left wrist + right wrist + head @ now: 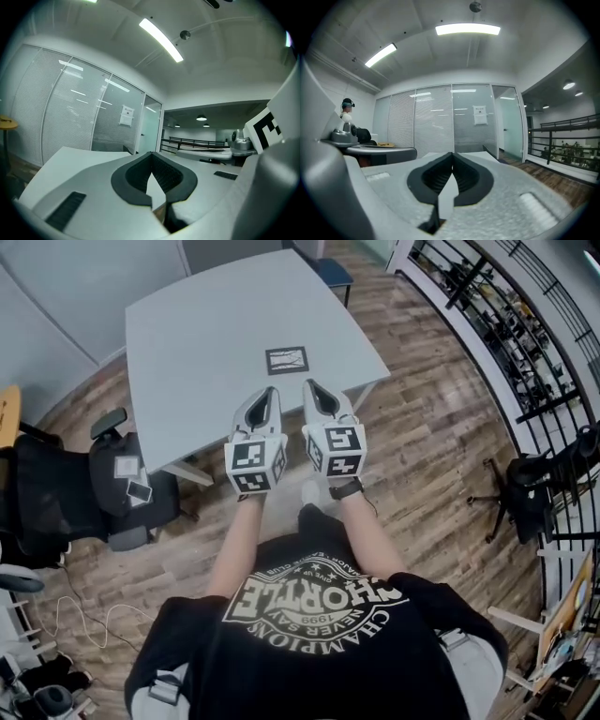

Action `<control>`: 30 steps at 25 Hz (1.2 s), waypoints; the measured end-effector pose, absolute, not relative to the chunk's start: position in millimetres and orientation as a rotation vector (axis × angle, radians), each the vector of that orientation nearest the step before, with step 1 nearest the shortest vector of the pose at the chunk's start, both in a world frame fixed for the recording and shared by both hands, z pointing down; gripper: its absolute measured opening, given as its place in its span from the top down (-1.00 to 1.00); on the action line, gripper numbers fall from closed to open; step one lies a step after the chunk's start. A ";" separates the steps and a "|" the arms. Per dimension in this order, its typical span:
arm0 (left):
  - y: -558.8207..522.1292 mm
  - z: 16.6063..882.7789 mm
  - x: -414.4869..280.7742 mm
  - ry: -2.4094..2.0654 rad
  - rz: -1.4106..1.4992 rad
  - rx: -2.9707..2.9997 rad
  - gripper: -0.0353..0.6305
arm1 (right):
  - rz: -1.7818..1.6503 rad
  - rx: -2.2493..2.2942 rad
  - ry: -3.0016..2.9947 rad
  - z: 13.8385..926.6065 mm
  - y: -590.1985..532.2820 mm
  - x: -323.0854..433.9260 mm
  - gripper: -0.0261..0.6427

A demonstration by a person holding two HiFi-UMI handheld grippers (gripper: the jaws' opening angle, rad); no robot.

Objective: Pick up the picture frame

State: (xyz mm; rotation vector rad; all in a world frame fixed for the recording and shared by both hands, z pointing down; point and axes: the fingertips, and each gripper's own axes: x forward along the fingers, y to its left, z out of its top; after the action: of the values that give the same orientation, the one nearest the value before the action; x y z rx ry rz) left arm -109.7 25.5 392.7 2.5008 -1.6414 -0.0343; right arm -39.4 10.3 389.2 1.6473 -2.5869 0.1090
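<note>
- Person's black shirt (309,634) fills the bottom of the head view, with both arms reaching up-frame to the grippers.
- left gripper (269,391) and right gripper (310,384) sit side by side at mid-frame. Both sets of jaws are closed tip to tip, with nothing between them.
- picture frame (287,360) lies flat on the grey desk (206,324), just above the jaw tips in frame and near the desk's lower edge. Neither gripper touches it.
- Progress: looks like the approach stage only, nothing picked up.
- Left to do: open the jaws, reach the frame, grip it, lift it.
</note>
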 end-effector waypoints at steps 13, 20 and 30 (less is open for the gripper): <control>-132.7 375.7 -33.4 -1.748 0.001 2.468 0.88 | 0.160 1.651 -2.627 375.4 -161.2 50.0 0.93; -168.1 408.3 -22.4 -1.751 0.084 2.393 0.88 | 0.298 1.568 -2.582 414.8 -196.9 64.8 0.93; -264.1 454.8 -53.5 -1.726 0.159 2.328 0.88 | 0.369 1.430 -2.519 465.7 -280.7 28.6 0.93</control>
State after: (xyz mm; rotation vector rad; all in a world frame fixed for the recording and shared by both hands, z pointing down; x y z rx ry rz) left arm -53.5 -264.1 454.8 2.3278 -1.7264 0.1592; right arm 28.6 -280.7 465.7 1.4304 -2.5190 0.3694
